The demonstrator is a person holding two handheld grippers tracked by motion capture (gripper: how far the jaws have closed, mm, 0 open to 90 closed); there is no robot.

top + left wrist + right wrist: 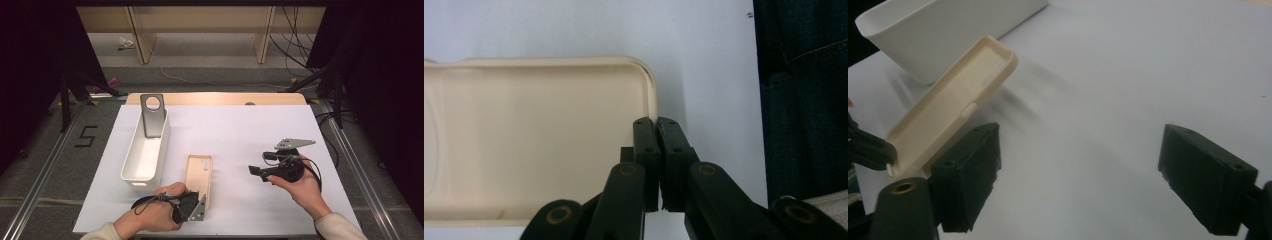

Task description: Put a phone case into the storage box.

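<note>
Gripping the near right corner of a cream phone case (198,176), the left gripper (192,206) sits at the 6 o'clock edge of the white surface (240,130), held in the person's left hand (155,212). In the left gripper view its two black fingers (646,145) stand pressed together on the thin rim of the case (534,140), right at the rounded corner, with nothing but that rim between them. The case lies with its hollow side up and runs from the gripper toward 12 o'clock; in the right gripper view its far end (955,102) looks lifted off the surface, casting a soft shadow beneath, while the near end is pinched.

At about 4 o'clock the right hand (300,187) holds the right gripper (260,171), which points toward 9 o'clock, well apart from the case. Its fingers (965,175) stand wide open above bare surface, with nothing between them.

Farther off, at roughly 10 o'clock, a long white bin (146,150) stands lengthwise, just beside the case's far end but apart from it. A grey phone case (152,114) with a round camera cutout leans upright against the bin's far end, its top rising above the rim.
</note>
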